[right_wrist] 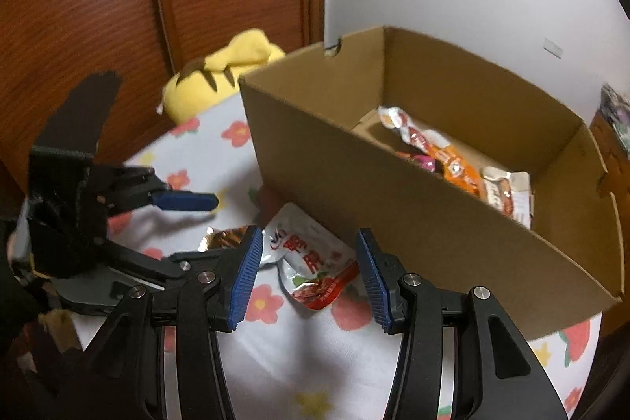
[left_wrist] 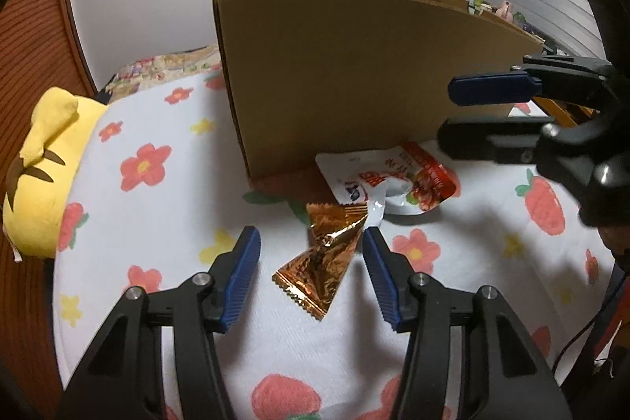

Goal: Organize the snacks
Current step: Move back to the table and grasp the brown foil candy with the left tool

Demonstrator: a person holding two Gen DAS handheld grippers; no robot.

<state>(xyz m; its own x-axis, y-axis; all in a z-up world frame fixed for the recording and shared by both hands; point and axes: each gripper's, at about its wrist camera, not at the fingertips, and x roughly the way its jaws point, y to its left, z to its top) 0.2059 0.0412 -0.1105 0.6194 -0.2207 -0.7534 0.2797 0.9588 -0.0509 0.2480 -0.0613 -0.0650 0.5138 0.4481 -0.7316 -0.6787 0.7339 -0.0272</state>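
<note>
A gold foil snack packet (left_wrist: 327, 254) lies on the flowered cloth between the blue pads of my left gripper (left_wrist: 311, 243), which is open around it without pressing. Behind it, a white and red pouch (left_wrist: 393, 184) lies against the wall of the cardboard box (left_wrist: 354, 65). My right gripper (left_wrist: 449, 117) hovers open above that pouch at the right. In the right wrist view, the right gripper (right_wrist: 309, 235) stands open over the pouch (right_wrist: 311, 254). The left gripper (right_wrist: 204, 223) is at the left by the gold packet (right_wrist: 224, 239). The box (right_wrist: 354, 184) holds several snack packets (right_wrist: 453, 164).
A yellow plush toy (left_wrist: 43, 176) (right_wrist: 220, 77) sits at the cloth's far left edge. The flowered cloth (left_wrist: 157, 207) covers a rounded surface. Brown wooden panels (right_wrist: 98, 6) and a white wall stand behind.
</note>
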